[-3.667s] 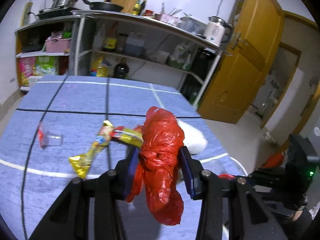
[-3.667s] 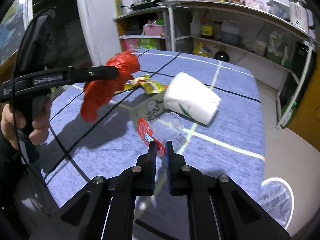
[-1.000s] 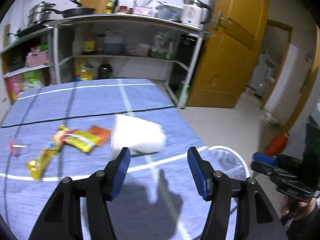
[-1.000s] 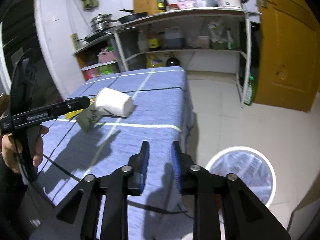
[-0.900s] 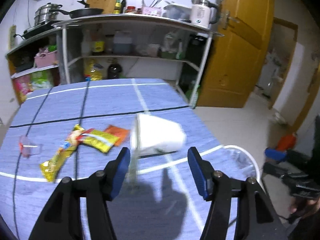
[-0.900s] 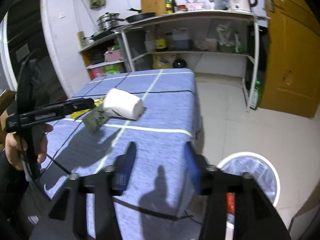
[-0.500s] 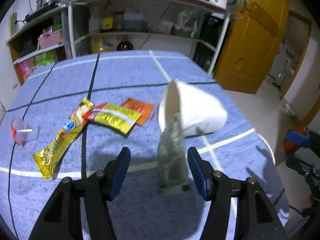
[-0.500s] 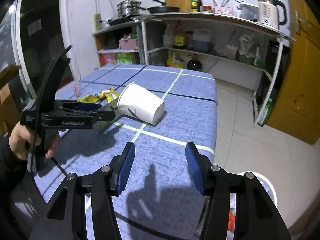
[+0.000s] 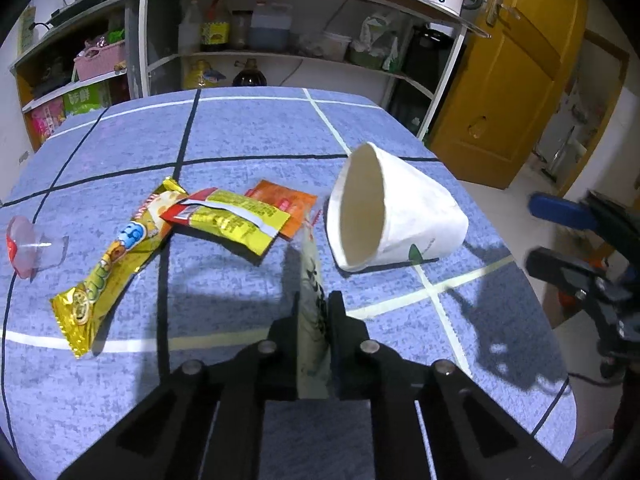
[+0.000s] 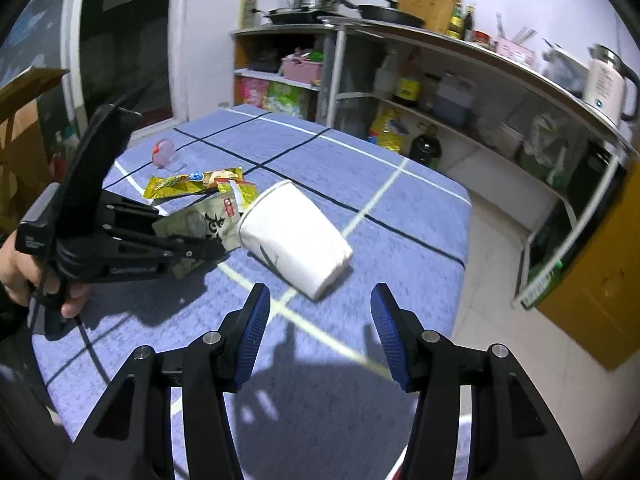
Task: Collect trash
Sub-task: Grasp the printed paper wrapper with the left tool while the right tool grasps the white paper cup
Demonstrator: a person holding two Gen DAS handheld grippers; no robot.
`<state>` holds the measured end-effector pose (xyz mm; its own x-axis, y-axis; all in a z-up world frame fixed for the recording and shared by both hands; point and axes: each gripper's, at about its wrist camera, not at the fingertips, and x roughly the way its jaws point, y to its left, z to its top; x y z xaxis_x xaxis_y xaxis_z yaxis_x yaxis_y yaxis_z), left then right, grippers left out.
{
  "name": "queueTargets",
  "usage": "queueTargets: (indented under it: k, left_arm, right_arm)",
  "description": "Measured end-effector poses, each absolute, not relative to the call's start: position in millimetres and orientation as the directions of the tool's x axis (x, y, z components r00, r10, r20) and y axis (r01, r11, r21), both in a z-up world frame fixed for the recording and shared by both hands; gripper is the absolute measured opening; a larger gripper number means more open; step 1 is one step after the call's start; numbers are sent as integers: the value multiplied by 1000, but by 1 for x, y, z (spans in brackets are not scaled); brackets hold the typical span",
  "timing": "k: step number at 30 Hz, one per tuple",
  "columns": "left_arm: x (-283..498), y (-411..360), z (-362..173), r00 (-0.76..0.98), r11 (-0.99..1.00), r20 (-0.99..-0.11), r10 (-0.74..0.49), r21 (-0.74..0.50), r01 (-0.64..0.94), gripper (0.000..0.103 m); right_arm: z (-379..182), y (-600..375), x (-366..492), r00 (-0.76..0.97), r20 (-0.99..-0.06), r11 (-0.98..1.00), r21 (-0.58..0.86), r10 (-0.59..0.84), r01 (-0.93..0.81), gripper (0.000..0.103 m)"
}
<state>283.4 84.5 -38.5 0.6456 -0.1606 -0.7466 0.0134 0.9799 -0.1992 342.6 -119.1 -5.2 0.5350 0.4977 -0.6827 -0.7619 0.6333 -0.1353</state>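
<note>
My left gripper [image 9: 314, 308] is shut on a grey-green snack wrapper [image 9: 313, 280], held edge-on just above the blue tablecloth; in the right wrist view the wrapper [image 10: 204, 224] shows black characters. A white paper cup [image 9: 394, 216] lies on its side just right of it, also in the right wrist view [image 10: 296, 236]. Yellow wrappers [image 9: 224, 220] [image 9: 108, 268], an orange sachet [image 9: 286, 204] and a small clear cup with a red lid [image 9: 24, 246] lie to the left. My right gripper [image 10: 318, 324] is open and empty, just short of the paper cup.
The table [image 9: 240, 136] is covered in blue cloth with black and white lines. A metal shelf rack [image 9: 280, 44] with bottles and pans stands behind it. A yellow door [image 9: 508, 92] is at the right. The table's right edge drops to a tiled floor [image 10: 500, 344].
My left gripper has closed on the grey-green wrapper, which stood between its open jaws before. My right gripper has opened wide and moved from beside the floor bin toward the paper cup.
</note>
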Motion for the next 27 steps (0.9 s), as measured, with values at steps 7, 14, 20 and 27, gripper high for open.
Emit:
queueTargets:
  k: [7,14,20,27]
  left_arm:
    - [277,95,-29,667,976,-726,-171,-218,13,10]
    - [273,106,-30,666,971,-723,-182,-239,6,10]
    - [276,105,-33,657,967,-725,-207,-253,24,10]
    - [278,106,-33,654,966,-727,-208,-257,22,10]
  right_arm:
    - [-16,-82,361,507,-723,474,-278,470,-835,54]
    - [-28,-59,375,473,-775,334,-353,419,-874,54]
    - [-36,-39,386,422,-822,235,-355,383,-905,62]
    - [-39,-23,403,367,-844,234,-295,390,-926,66]
